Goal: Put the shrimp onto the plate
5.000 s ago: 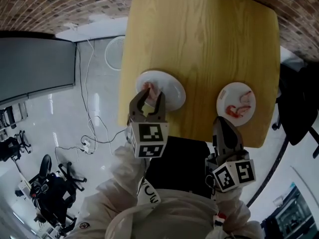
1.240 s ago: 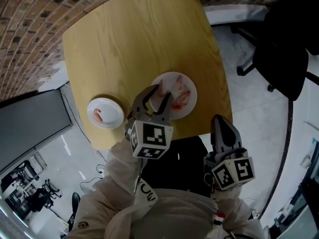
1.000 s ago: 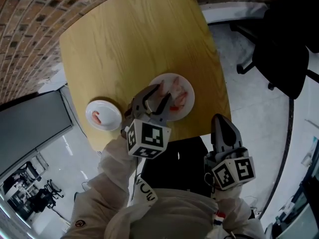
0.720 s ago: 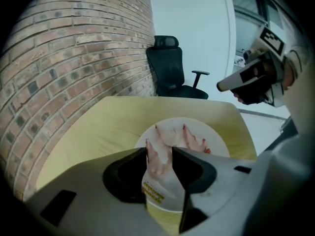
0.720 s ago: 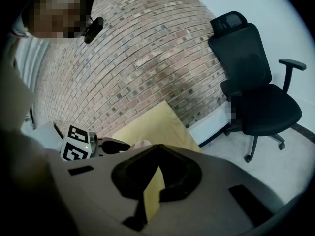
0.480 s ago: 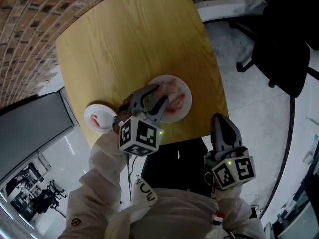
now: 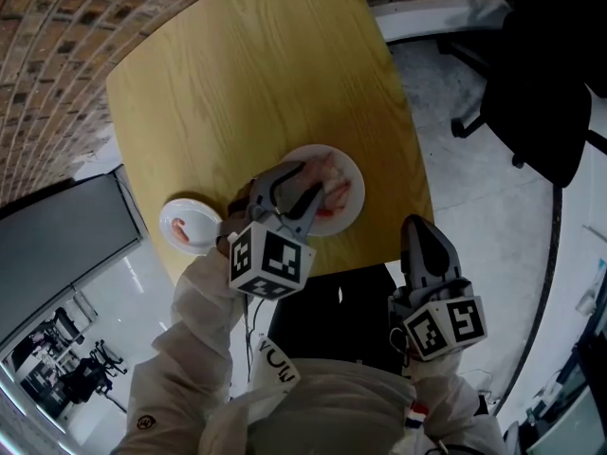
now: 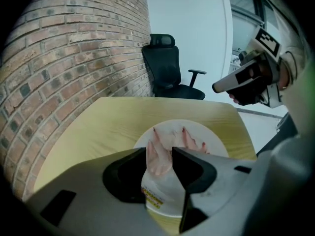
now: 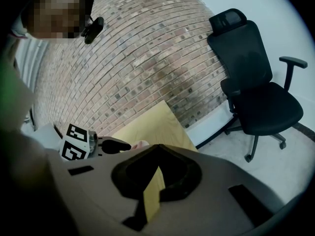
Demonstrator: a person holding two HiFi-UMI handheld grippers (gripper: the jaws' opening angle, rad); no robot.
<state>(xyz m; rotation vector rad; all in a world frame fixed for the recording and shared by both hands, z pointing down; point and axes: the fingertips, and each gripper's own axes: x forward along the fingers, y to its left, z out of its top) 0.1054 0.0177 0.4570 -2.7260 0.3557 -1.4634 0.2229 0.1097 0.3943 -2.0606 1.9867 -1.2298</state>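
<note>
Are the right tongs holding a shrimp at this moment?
No, the right tongs are shut with nothing between them; the shrimp is in the left tongs.

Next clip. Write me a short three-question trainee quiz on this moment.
1. True or false: the left gripper pinches a pale pink shrimp above the large round white plate.
2. What does the right gripper hold? A: a shrimp. B: nothing, jaws together.
3. How many shrimp show on the small round white plate?
Key: 1 true; 2 B; 3 one.
</note>
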